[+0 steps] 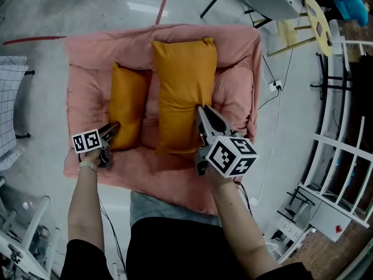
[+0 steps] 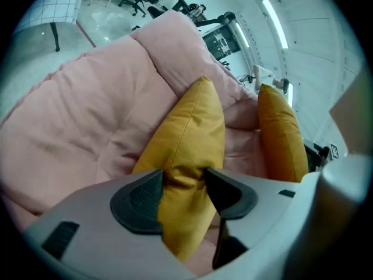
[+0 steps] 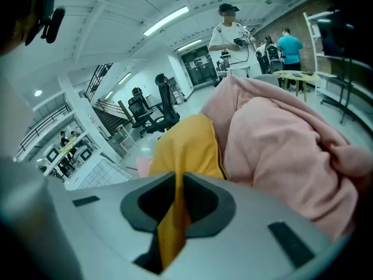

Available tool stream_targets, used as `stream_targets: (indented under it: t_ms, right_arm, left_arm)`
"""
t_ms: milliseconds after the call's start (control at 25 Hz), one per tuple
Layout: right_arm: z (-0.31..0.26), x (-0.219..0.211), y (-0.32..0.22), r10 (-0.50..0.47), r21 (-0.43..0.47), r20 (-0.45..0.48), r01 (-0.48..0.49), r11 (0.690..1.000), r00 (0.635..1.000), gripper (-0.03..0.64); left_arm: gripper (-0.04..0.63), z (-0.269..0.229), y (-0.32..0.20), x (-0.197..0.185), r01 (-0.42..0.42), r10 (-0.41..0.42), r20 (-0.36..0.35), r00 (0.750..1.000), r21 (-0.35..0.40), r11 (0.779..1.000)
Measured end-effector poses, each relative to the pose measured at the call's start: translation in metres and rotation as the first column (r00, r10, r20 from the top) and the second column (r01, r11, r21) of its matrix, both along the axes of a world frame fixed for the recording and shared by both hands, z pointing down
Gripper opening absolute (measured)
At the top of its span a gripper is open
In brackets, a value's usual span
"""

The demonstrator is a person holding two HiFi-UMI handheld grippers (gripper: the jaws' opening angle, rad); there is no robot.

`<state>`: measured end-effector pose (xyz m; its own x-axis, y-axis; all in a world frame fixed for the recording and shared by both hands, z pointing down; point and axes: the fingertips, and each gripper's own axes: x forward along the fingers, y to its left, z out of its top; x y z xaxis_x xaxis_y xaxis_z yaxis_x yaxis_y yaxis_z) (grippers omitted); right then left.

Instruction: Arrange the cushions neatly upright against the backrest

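my left tongs clench small cushion corner; my right tongs pinch big cushion edge, both on pink sofa.

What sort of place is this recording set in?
Probably an open office or lab hall, not a home: the pink sofa stands on a bare polished floor, with office chairs and ceiling strip lights behind.
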<state>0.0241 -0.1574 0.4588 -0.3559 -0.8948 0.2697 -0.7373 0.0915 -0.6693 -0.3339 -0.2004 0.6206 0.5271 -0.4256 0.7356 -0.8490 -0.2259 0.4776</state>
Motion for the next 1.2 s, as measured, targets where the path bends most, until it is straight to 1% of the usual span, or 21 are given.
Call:
stream_targets:
  t_ms: [160, 320, 440, 520, 600, 760, 880, 960, 1040, 1080, 1120, 1160, 1200]
  right_arm:
    - [0.000, 0.002, -0.001, 0.004, 0.001, -0.005, -0.004, 1.000, 1.000, 0.057]
    - [0.002, 0.005, 0.001, 0.008, -0.003, -0.014, -0.008, 1.000, 1.000, 0.054]
    - [0.002, 0.006, 0.001, 0.010, -0.005, -0.023, -0.010, 1.000, 1.000, 0.052]
    - [0.003, 0.005, 0.001, 0.013, -0.005, -0.031, -0.013, 1.000, 0.999, 0.052]
    - [0.004, 0.004, 0.001, 0.018, -0.005, -0.048, -0.018, 1.000, 0.999, 0.052]
    - [0.009, -0.004, -0.002, 0.017, -0.016, -0.069, -0.018, 1.000, 0.997, 0.052]
    - [0.014, -0.016, -0.007, 0.000, -0.022, -0.094, -0.002, 1.000, 0.996, 0.052]
    - [0.018, -0.021, -0.010, -0.007, -0.028, -0.102, 0.005, 1.000, 0.995, 0.052]
    - [0.021, -0.025, -0.012, -0.012, -0.035, -0.105, 0.008, 0.999, 0.994, 0.052]
    - [0.023, -0.028, -0.013, -0.014, -0.038, -0.108, 0.010, 0.999, 0.994, 0.052]
    - [0.025, -0.030, -0.015, -0.018, -0.042, -0.112, 0.013, 0.999, 0.994, 0.052]
    - [0.027, -0.033, -0.015, -0.024, -0.046, -0.118, 0.018, 0.999, 0.993, 0.052]
    - [0.029, -0.037, -0.017, -0.032, -0.051, -0.125, 0.026, 0.998, 0.992, 0.052]
  left_arm:
    - [0.233, 0.011, 0.005, 0.023, 0.003, -0.003, -0.035, 0.999, -0.009, 1.000]
    - [0.232, 0.026, 0.010, 0.041, 0.048, -0.048, -0.065, 0.997, 0.000, 0.999]
    - [0.230, 0.032, 0.012, 0.052, 0.079, -0.077, -0.071, 0.994, 0.022, 0.997]
    - [0.230, 0.030, 0.012, 0.050, 0.087, -0.084, -0.054, 0.995, 0.051, 0.995]
    - [0.230, 0.024, 0.013, 0.041, 0.072, -0.070, -0.024, 0.997, 0.078, 0.994]
    - [0.232, 0.007, 0.009, 0.016, -0.004, -0.002, 0.050, 0.999, 0.114, 0.993]
    - [0.232, -0.008, 0.002, -0.002, -0.069, 0.052, 0.118, 0.992, 0.150, 0.986]
    - [0.230, -0.019, 0.004, -0.003, -0.152, 0.120, 0.186, 0.975, 0.169, 0.974]
    - [0.230, -0.028, 0.010, 0.006, -0.255, 0.211, 0.235, 0.949, 0.176, 0.951]
    - [0.228, -0.032, 0.016, 0.013, -0.315, 0.267, 0.250, 0.931, 0.175, 0.933]
    - [0.201, -0.035, 0.024, 0.023, -0.378, 0.329, 0.260, 0.908, 0.170, 0.910]
    - [0.159, -0.036, 0.032, 0.032, -0.440, 0.389, 0.270, 0.881, 0.161, 0.883]
    - [0.147, -0.034, 0.038, 0.038, -0.489, 0.436, 0.287, 0.853, 0.148, 0.860]
